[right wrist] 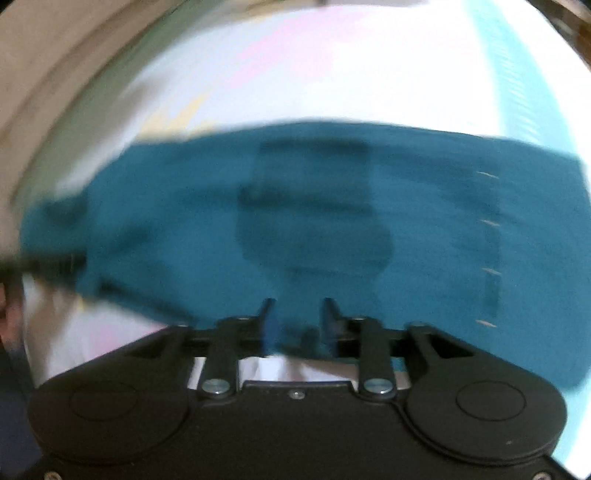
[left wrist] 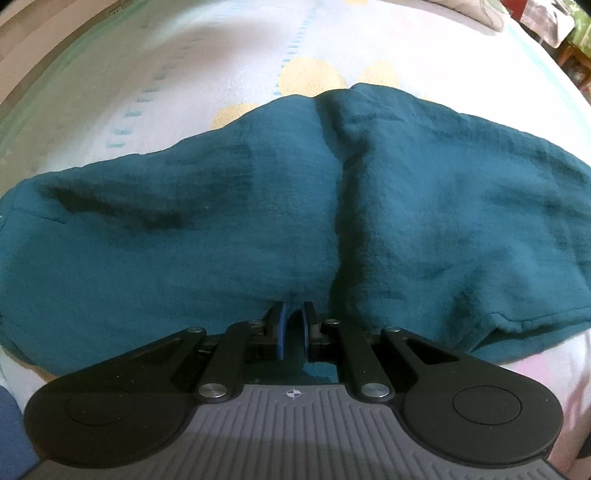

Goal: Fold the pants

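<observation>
Dark teal pants (left wrist: 280,206) lie spread across a patterned bed sheet (left wrist: 207,66), with a lengthwise ridge down the middle. My left gripper (left wrist: 293,321) sits at the near edge of the pants, its blue pads (left wrist: 282,325) nearly together with a fold of teal cloth pinched between them. In the right wrist view, which is motion-blurred, the pants (right wrist: 295,214) fill the middle. My right gripper (right wrist: 297,314) is at their near edge with its jaws a little apart and teal cloth between them.
The sheet is white with pink, yellow and light blue patches (right wrist: 517,92). A bed edge or frame (left wrist: 44,48) runs along the far left. Cluttered items (left wrist: 554,22) stand at the far right beyond the bed.
</observation>
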Demonstrator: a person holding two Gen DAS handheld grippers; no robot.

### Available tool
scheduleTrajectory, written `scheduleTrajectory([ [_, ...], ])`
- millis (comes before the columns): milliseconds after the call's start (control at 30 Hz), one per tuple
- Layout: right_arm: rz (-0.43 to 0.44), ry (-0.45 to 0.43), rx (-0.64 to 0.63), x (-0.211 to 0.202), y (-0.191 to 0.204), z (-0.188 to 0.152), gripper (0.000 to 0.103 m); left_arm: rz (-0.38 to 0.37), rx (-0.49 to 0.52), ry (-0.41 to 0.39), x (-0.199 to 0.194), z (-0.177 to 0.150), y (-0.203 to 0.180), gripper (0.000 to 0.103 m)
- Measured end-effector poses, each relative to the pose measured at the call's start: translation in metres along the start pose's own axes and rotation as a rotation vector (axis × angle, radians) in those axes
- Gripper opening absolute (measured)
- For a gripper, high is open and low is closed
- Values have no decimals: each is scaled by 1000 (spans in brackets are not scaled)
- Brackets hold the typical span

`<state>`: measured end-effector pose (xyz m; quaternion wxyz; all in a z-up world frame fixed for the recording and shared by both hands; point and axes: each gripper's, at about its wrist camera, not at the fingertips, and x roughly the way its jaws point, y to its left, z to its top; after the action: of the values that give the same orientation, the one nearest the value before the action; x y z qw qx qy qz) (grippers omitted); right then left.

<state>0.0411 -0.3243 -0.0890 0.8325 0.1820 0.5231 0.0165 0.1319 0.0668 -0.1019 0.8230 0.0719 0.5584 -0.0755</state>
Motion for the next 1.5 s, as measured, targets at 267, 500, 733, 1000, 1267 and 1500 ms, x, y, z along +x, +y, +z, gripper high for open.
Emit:
scheduleTrajectory([
  [267, -175, -116, 252, -53, -102, 2, 44, -5, -27, -7, 1, -2, 2, 10],
  [500, -242, -180, 237, -51, -141, 42, 44, -2, -24, -10, 1, -4, 2, 10],
  [733, -259, -213, 158, -15, -155, 87, 45, 11, -11, -20, 0, -6, -1, 10],
  [1000, -268, -181, 136, 18, -164, 102, 49, 34, 9, -25, -1, -7, -9, 10],
  [1267, -280, -178, 137, 29, -170, 100, 53, 22, 0, -36, -4, -11, -6, 10],
  [1500, -260, -167, 92, 32, -165, 99, 22, 22, 9, -33, -4, -9, -5, 10],
])
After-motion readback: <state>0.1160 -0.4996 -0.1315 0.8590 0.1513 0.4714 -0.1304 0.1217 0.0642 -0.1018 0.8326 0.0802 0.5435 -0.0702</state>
